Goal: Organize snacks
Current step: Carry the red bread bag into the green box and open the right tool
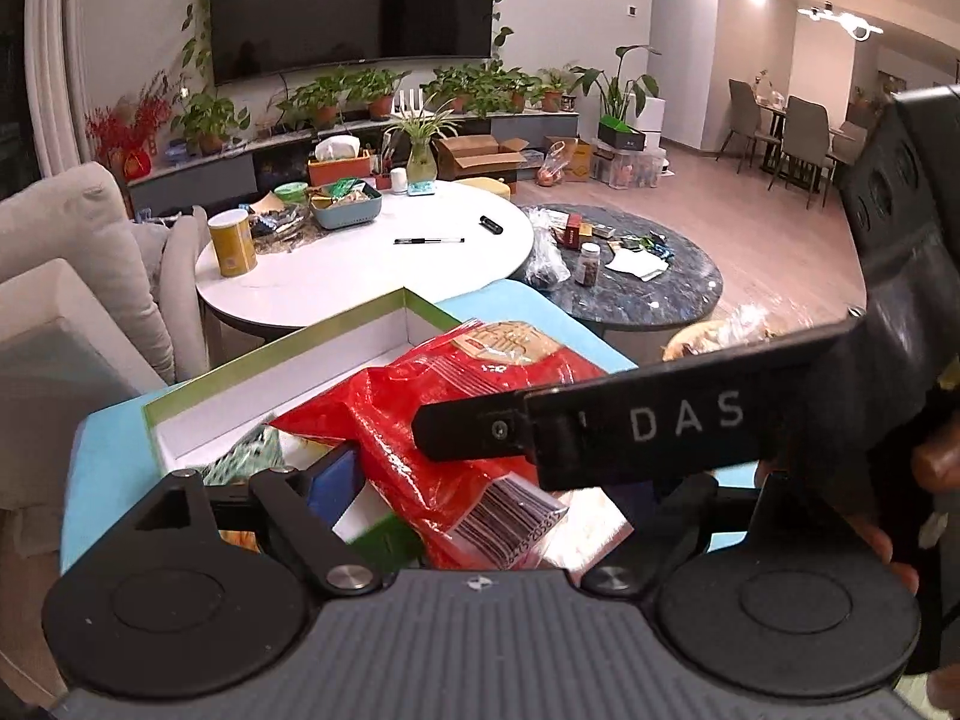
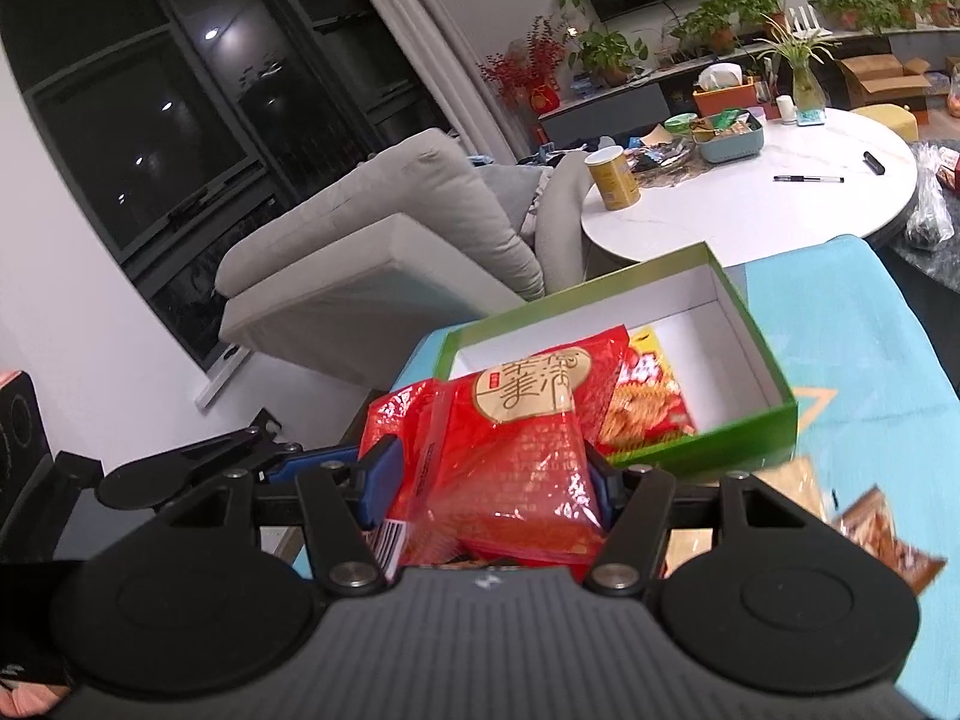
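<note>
While the red snack bag hangs over the near edge of the green box, the right claw is clamped on its lower half, blue pads pressing both sides. Bag looks light, soft and crinkly, with slick film, so I'd expect it to sag and slide if pinched only at a corner. Best hold, by my read: across the body or the sealed seam, not the loose end near the barcode.

Box sits on a blue mat on the near counter. One orange-red packet already lies flat inside, to the right of the held bag; the far half of the box is bare white.

Left claw is just beside the bag on its left, jaws apart, nothing pressed between them. Only one blue pad shows in the left wrist view; the right claw's arm crosses in front.

More packets wait loose on the mat at right, near the box. White round counter lies further off.

Risk: bag snags on the box rim on release.
</note>
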`<state>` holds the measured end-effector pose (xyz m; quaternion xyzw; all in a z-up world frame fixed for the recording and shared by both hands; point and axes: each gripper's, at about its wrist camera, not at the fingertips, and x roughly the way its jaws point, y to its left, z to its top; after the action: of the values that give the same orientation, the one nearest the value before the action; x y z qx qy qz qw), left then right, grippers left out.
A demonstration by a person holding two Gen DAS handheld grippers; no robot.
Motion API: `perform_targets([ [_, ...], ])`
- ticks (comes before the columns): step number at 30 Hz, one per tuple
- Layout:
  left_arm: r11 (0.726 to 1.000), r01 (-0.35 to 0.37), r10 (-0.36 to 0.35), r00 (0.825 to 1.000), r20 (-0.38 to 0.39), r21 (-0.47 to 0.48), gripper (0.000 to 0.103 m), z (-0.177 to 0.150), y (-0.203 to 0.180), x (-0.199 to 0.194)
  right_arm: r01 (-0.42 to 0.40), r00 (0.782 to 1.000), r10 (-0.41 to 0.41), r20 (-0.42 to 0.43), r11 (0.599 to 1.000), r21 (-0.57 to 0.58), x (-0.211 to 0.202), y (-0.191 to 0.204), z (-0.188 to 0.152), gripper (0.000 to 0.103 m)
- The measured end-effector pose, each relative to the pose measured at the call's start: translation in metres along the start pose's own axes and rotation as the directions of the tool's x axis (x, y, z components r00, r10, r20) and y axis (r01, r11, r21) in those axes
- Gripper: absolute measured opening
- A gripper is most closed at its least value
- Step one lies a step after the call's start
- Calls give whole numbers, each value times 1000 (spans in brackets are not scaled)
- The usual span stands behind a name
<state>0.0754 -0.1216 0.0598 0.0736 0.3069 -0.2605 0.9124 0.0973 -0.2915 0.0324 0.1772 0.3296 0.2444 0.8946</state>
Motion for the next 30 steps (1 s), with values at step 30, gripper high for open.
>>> perform_targets([
  [30, 988, -135, 132, 990, -51, -74, 86, 28, 71, 111, 111, 992, -113, 50, 993, 30, 38, -77, 38, 69],
])
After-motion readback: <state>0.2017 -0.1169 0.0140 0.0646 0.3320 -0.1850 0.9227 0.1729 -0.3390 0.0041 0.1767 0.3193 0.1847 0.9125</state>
